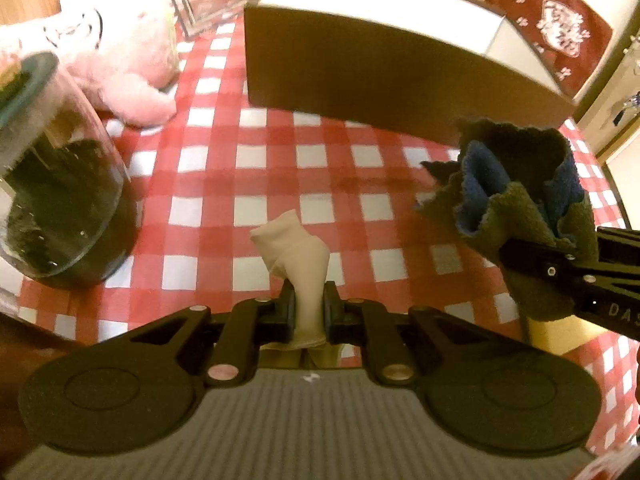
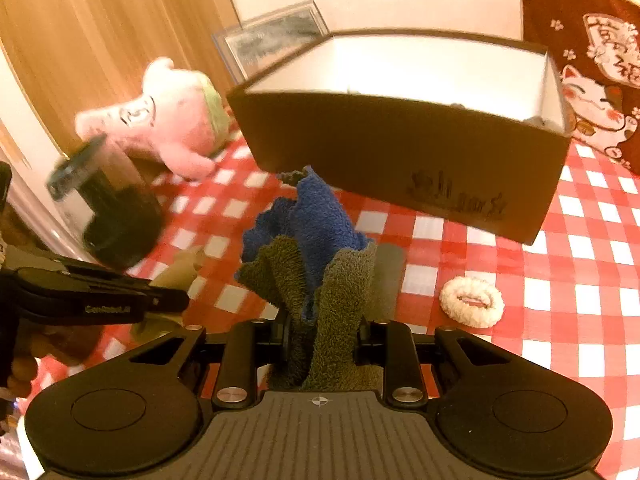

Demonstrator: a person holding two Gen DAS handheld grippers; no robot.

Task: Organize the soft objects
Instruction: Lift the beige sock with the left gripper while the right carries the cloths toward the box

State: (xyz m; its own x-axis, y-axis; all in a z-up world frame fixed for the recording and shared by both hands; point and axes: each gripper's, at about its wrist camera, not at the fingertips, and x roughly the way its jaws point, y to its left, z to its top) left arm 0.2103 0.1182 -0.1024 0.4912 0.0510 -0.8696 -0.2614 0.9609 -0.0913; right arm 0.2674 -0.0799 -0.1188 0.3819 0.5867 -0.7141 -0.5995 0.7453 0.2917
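Mid-task: left gripper (image 1: 308,308) fingers clamp a beige sock (image 1: 298,248), right gripper (image 2: 324,336) fingers clamp a towel (image 2: 316,248); box (image 2: 400,152) awaits, while scrunchie (image 2: 472,302) and pink plush (image 2: 168,120) remain on the counter (image 1: 280,152).

Table under red-and-white checked cloth (image 1: 280,168). Resting on it: dark open box with white interior (image 2: 400,152) toward the far edge; pink plush toy (image 2: 172,120) at far left, close to the box's left corner; clear jar with dark contents (image 1: 60,200) nearer on the left, just in front of the plush; white fluffy hair tie (image 2: 472,300) on the right, apart from the box.
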